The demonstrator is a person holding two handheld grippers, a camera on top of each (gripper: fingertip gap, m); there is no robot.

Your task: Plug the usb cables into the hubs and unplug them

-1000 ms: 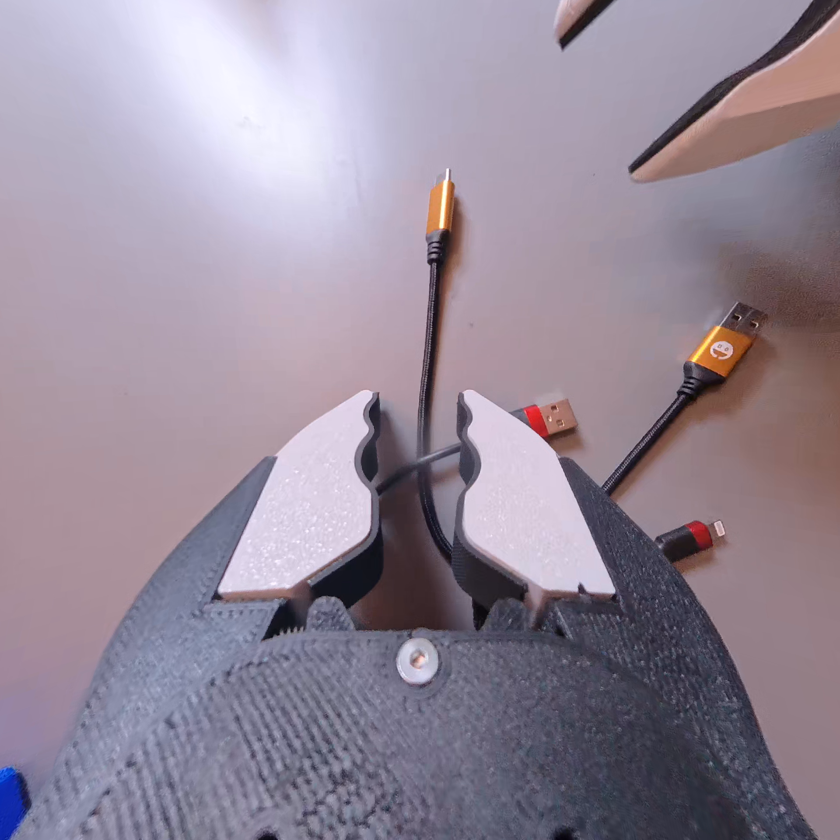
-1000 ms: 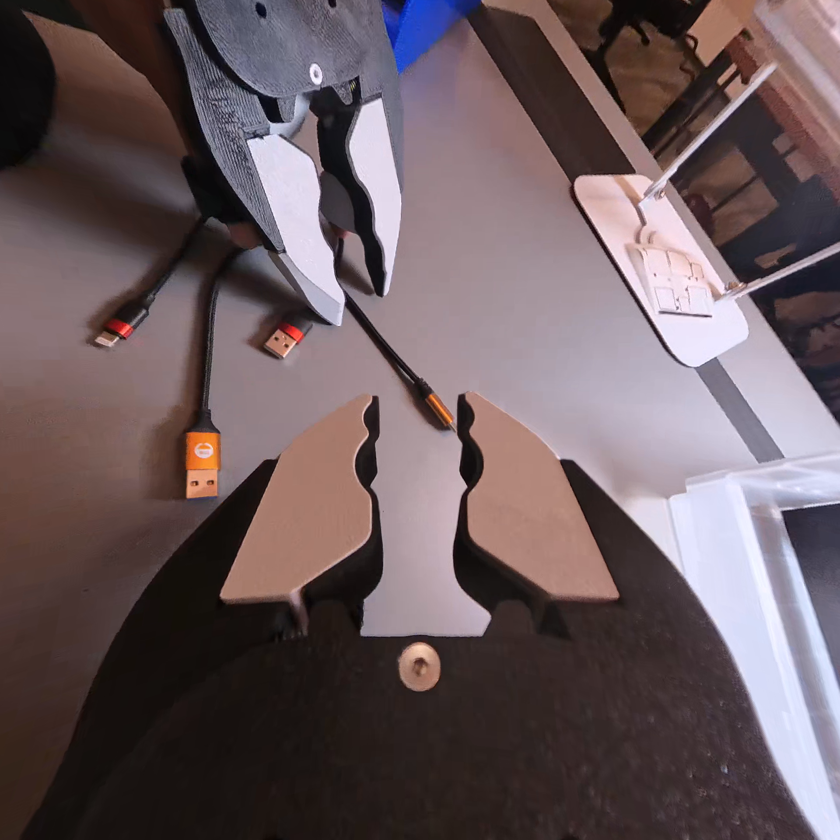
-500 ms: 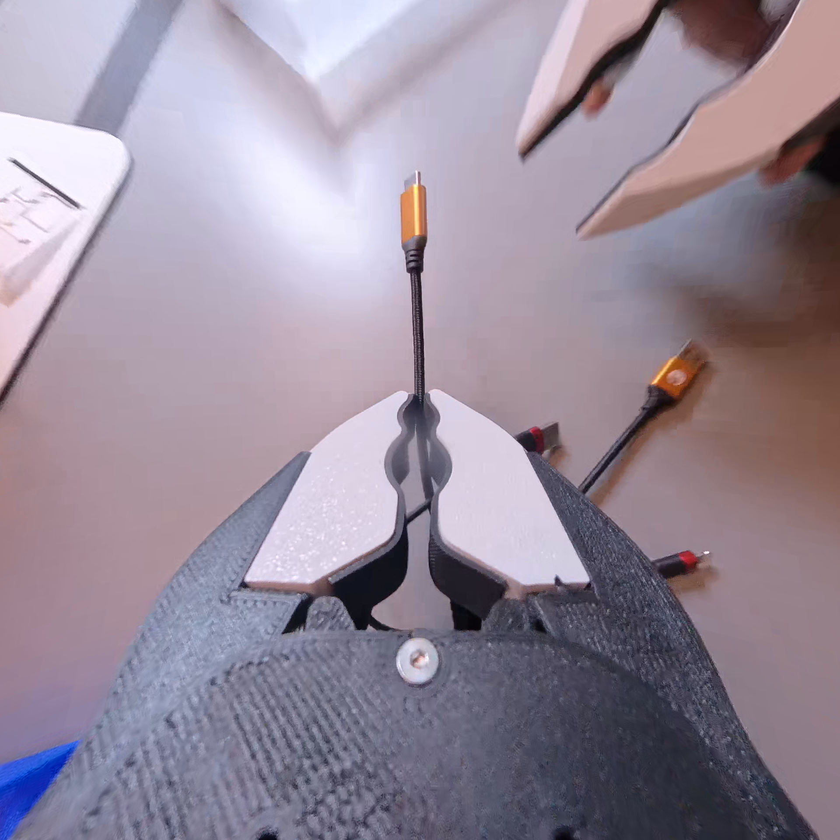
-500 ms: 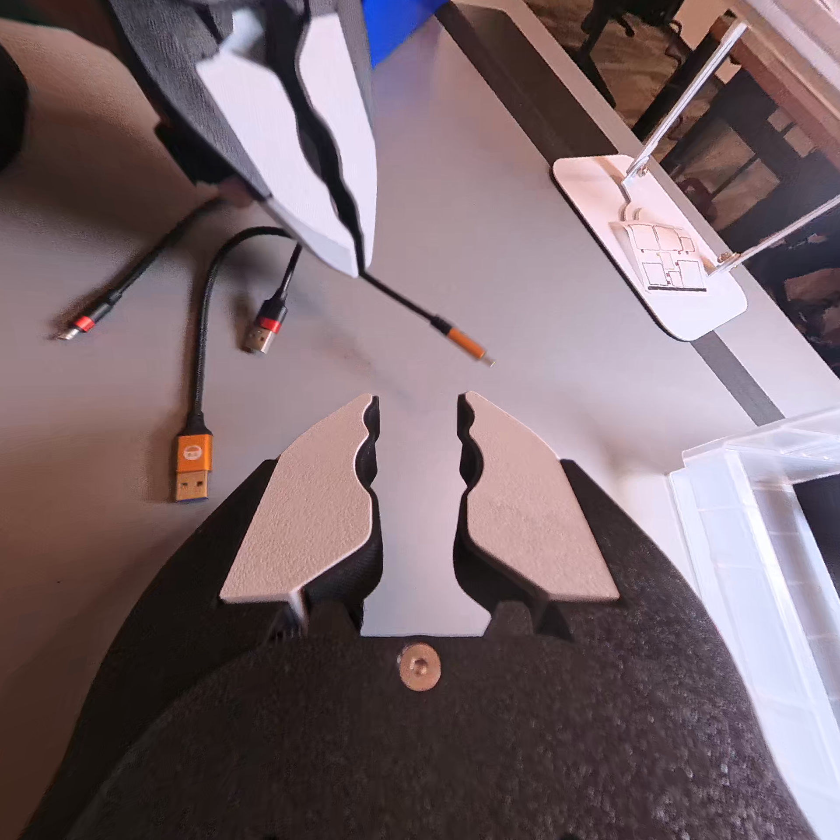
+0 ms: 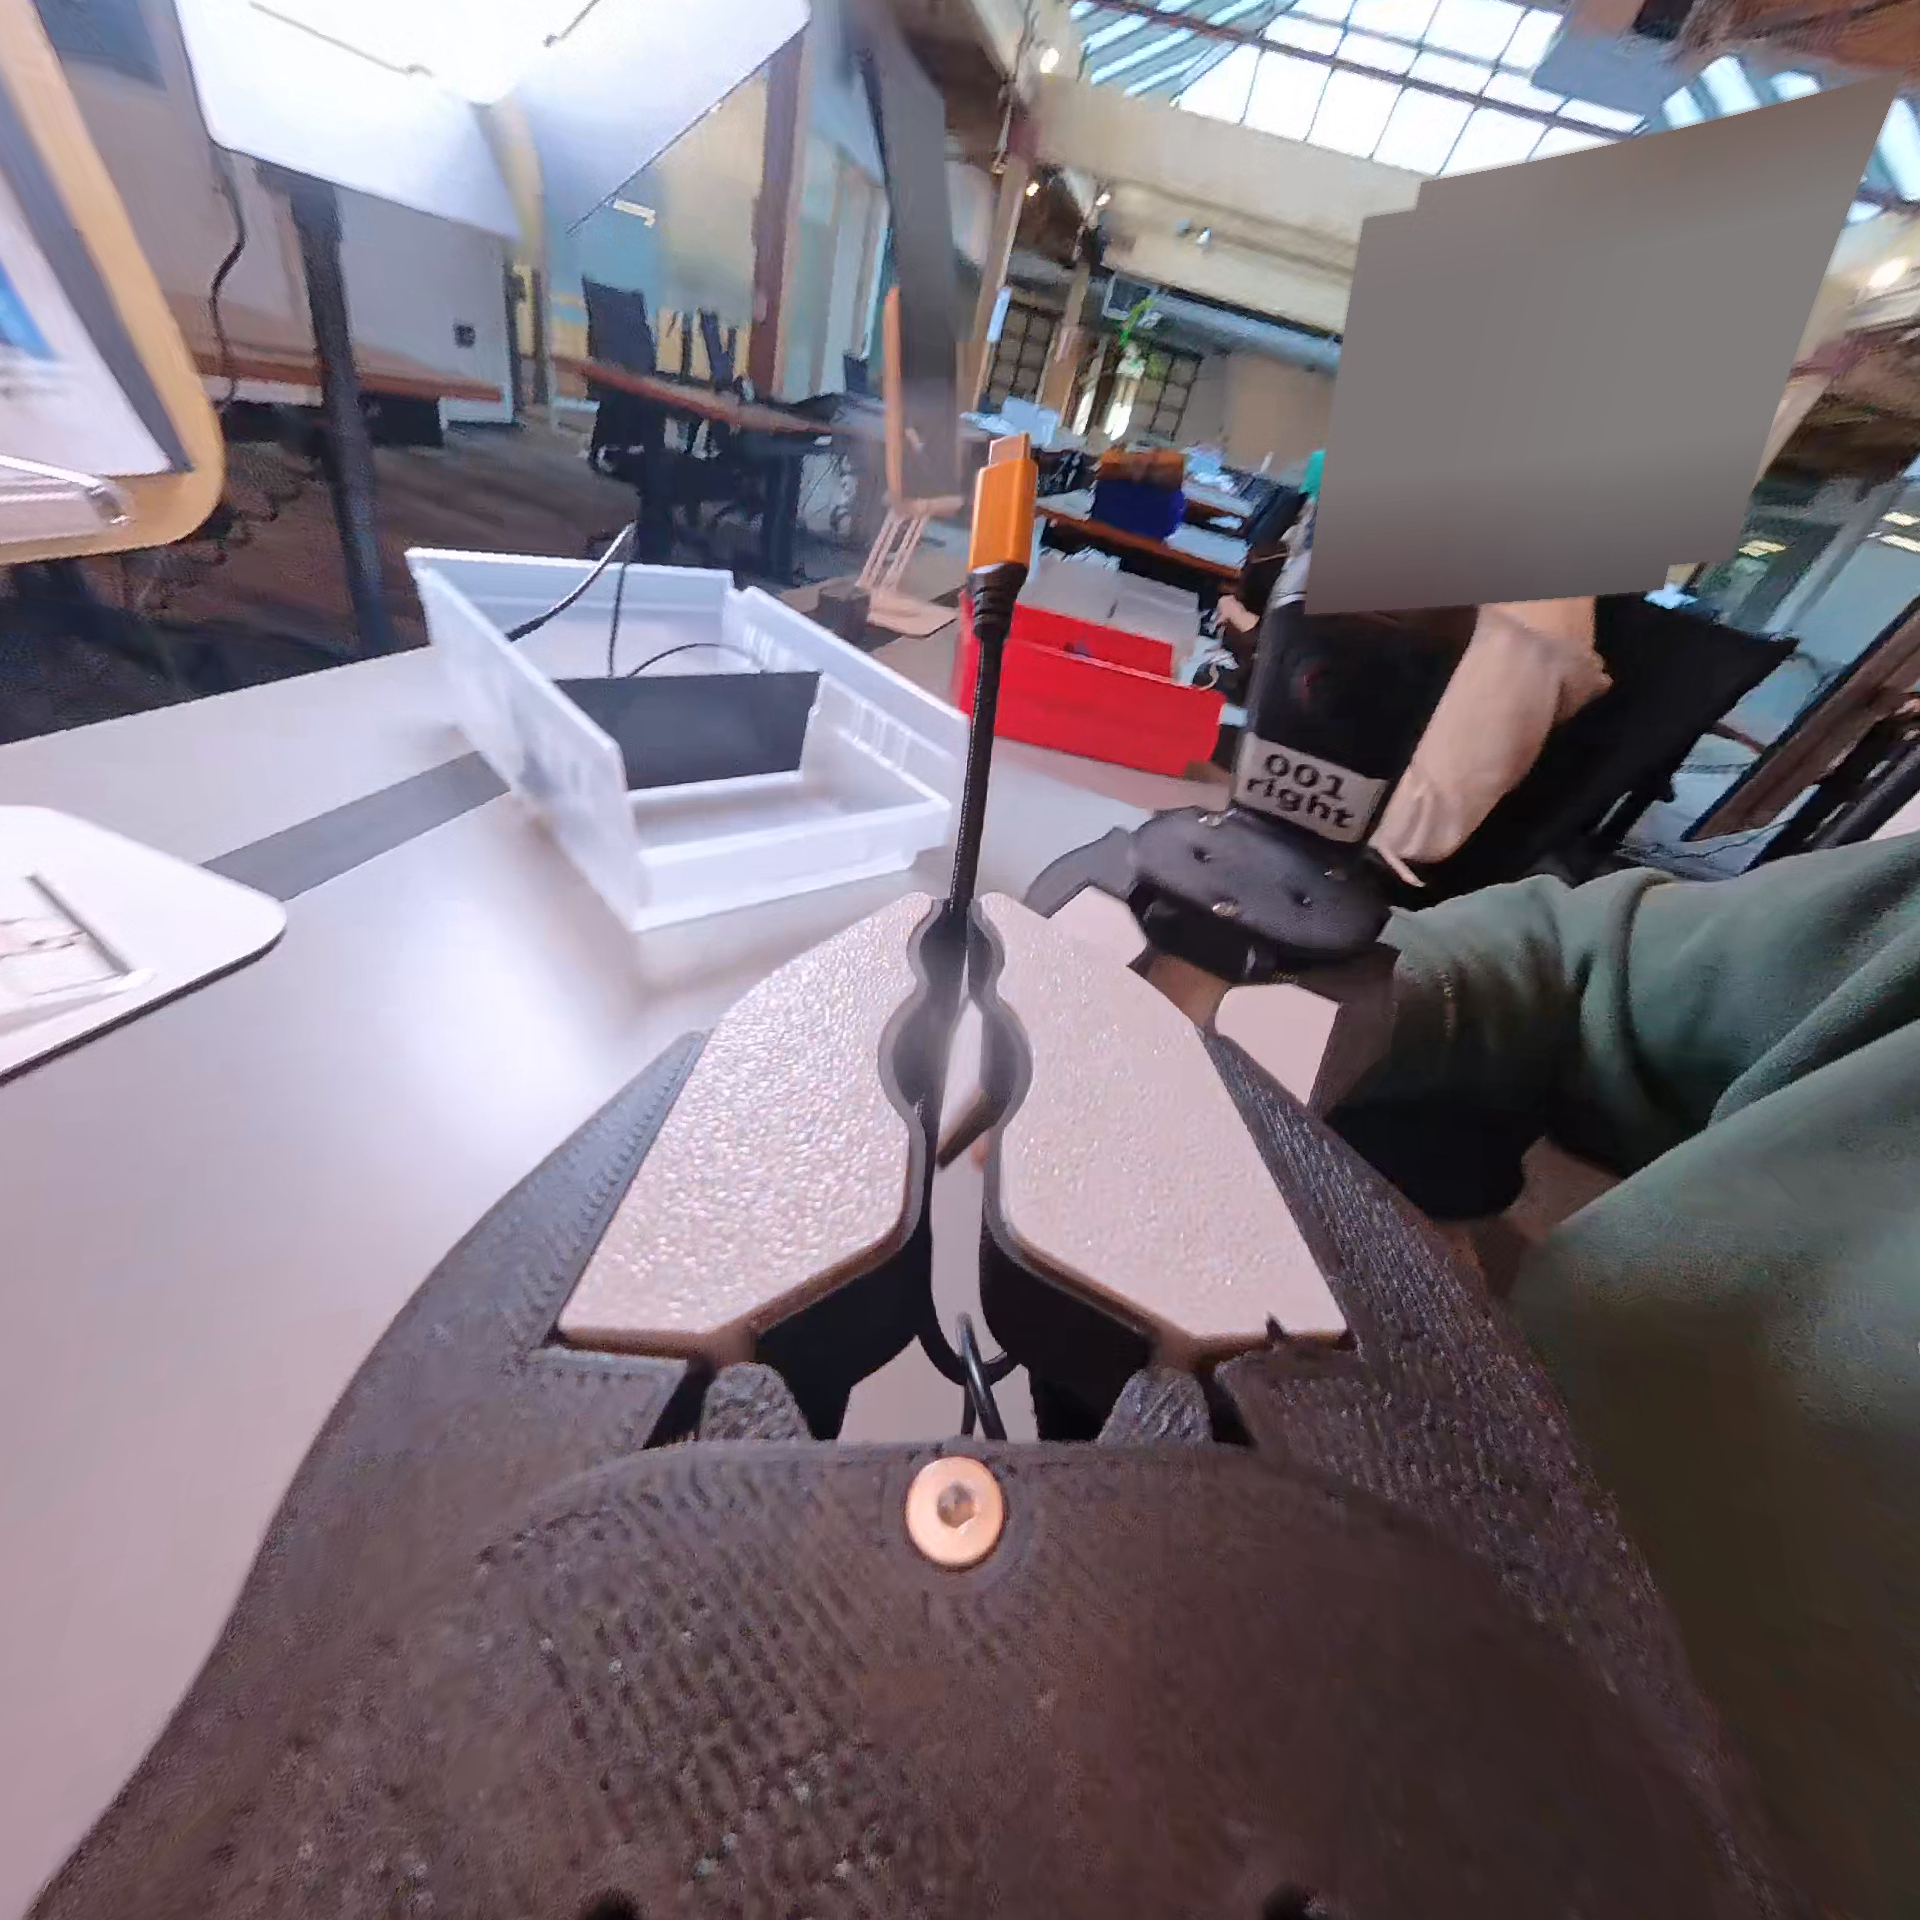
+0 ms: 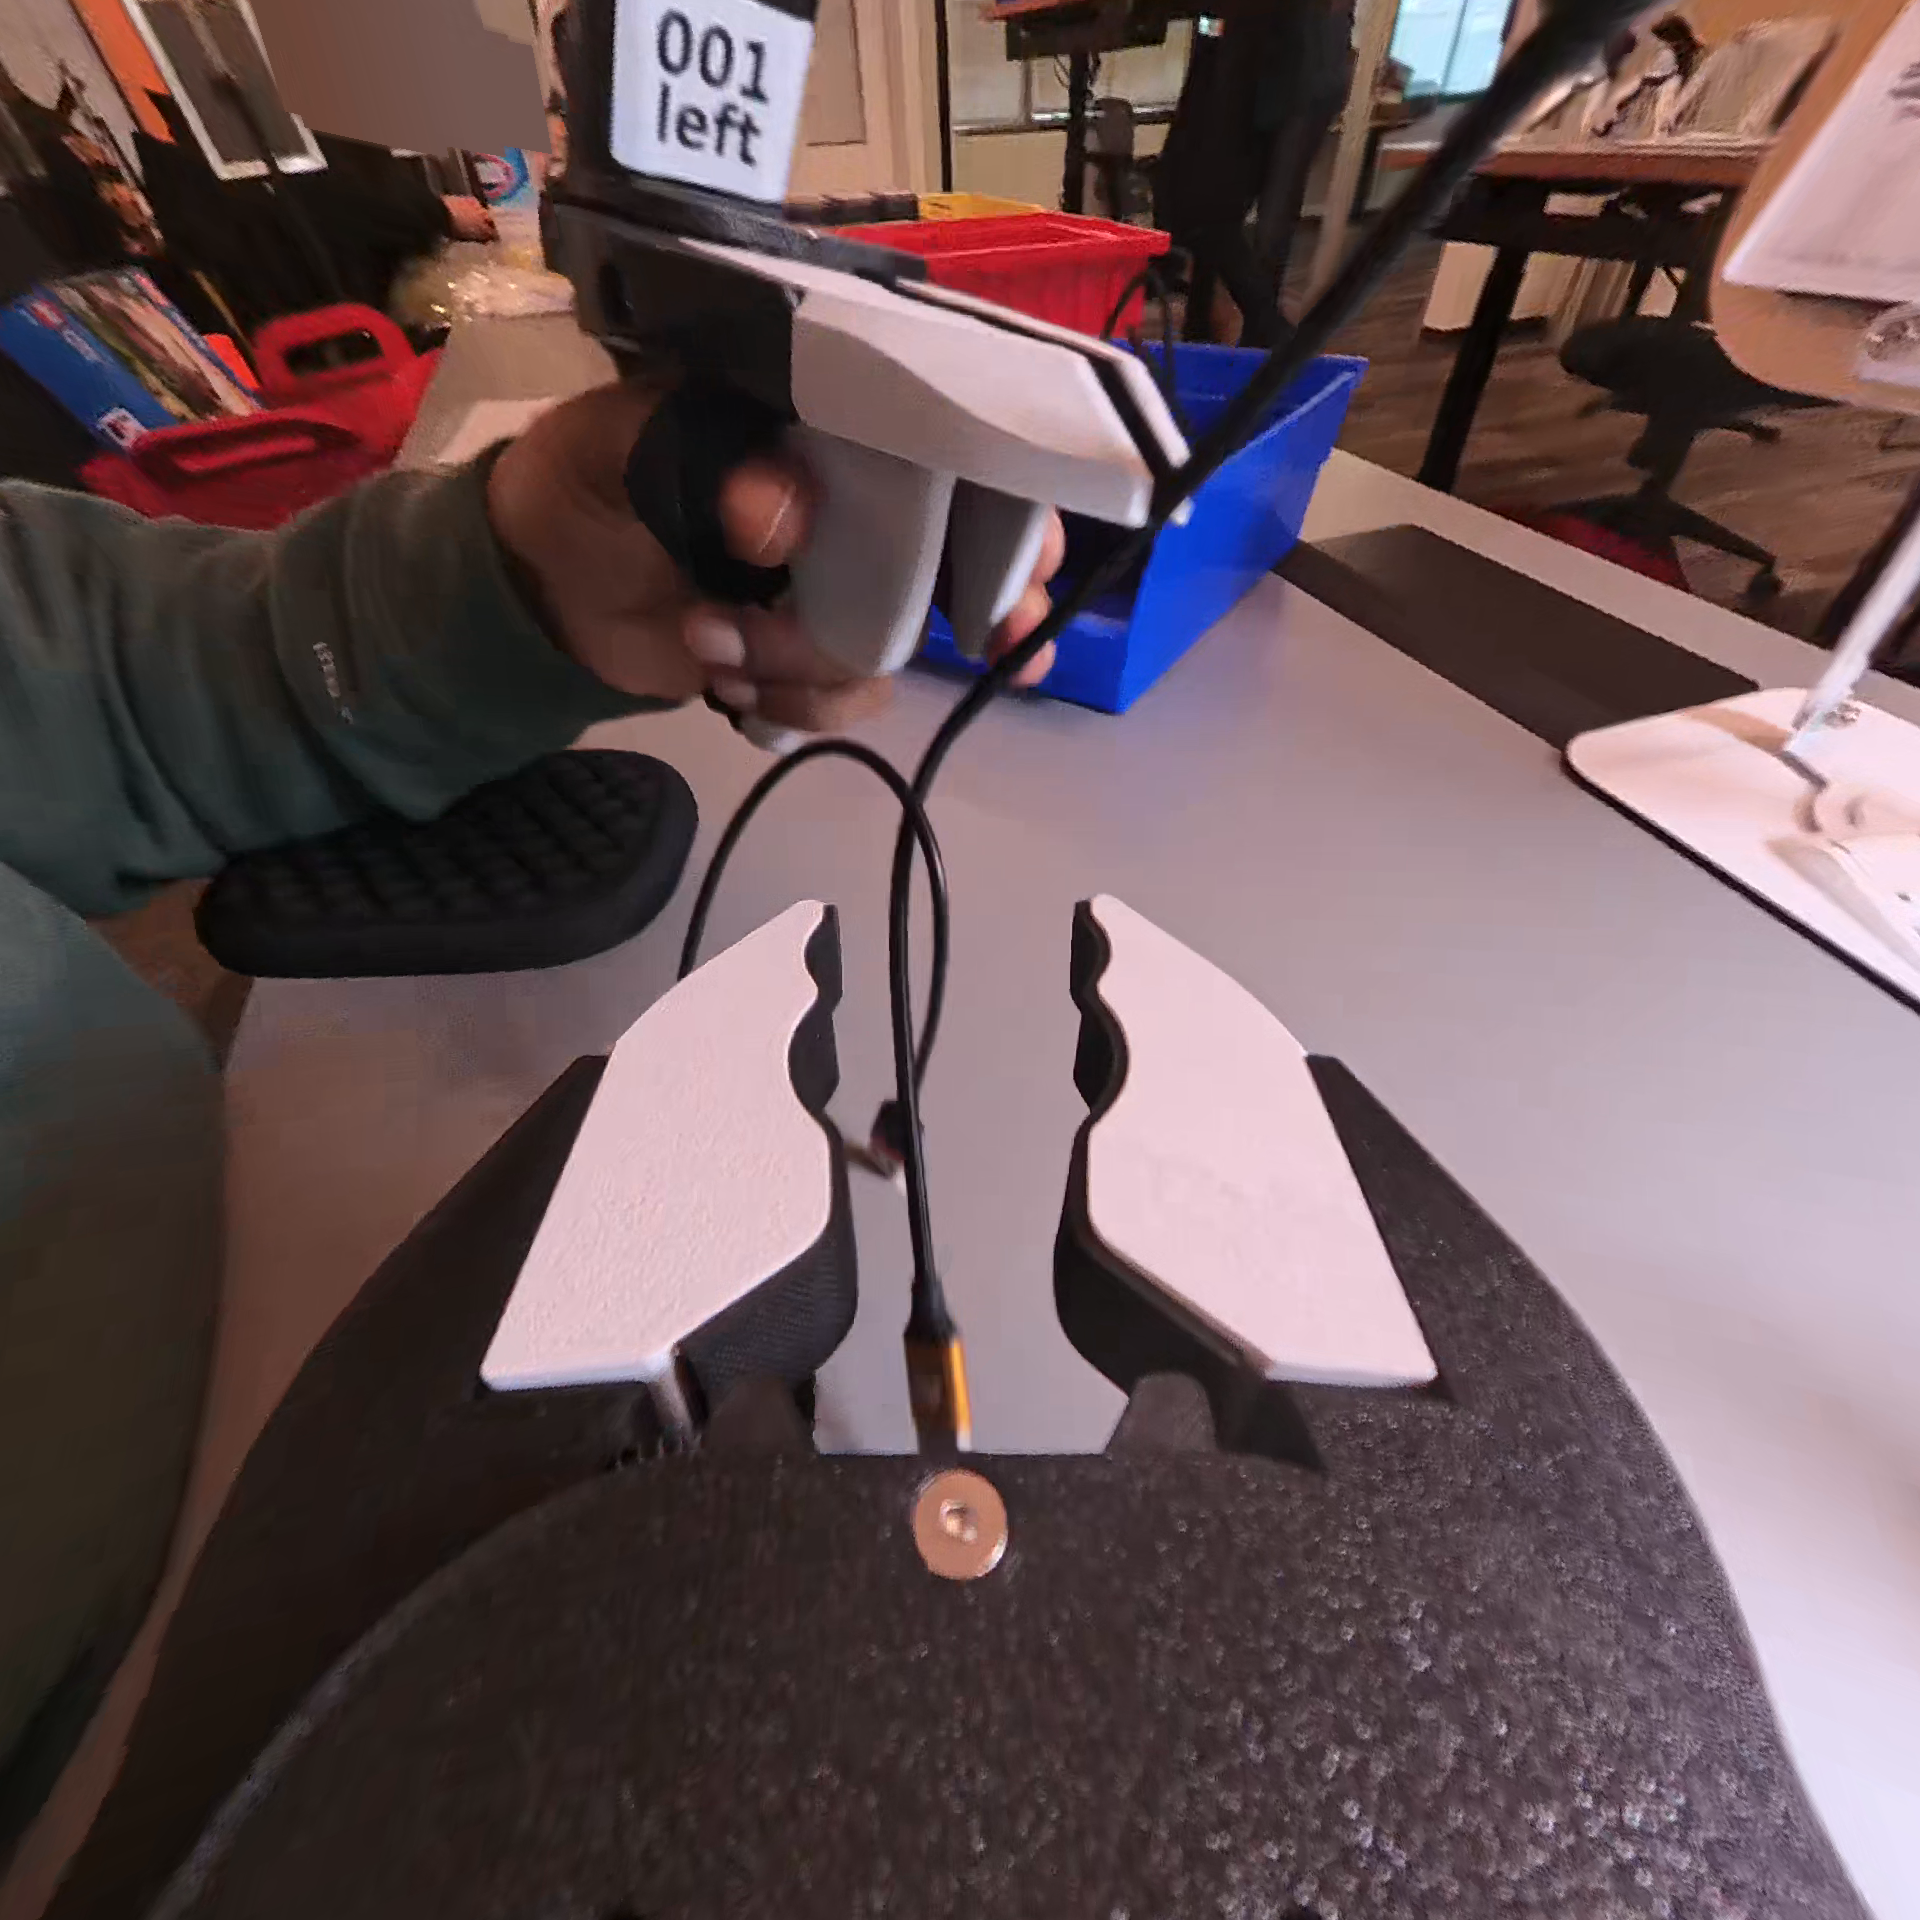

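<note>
The left gripper [image 5: 961, 920] has its fingers clamped on the black braided cable [image 5: 975, 769], whose small orange plug [image 5: 1004, 509] stands upright above them, off the tabletop [image 5: 260, 1091]. The right gripper [image 6: 951, 925] has its fingers apart, empty, with the cable's other orange plug [image 6: 938, 1387] hanging between them near their base. A clear plastic tray [image 5: 790, 821] sits on the tabletop beyond the left gripper.

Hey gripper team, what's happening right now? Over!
Left gripper shut on black cable, orange plug up. Right gripper open, empty. No hub seen.
</note>
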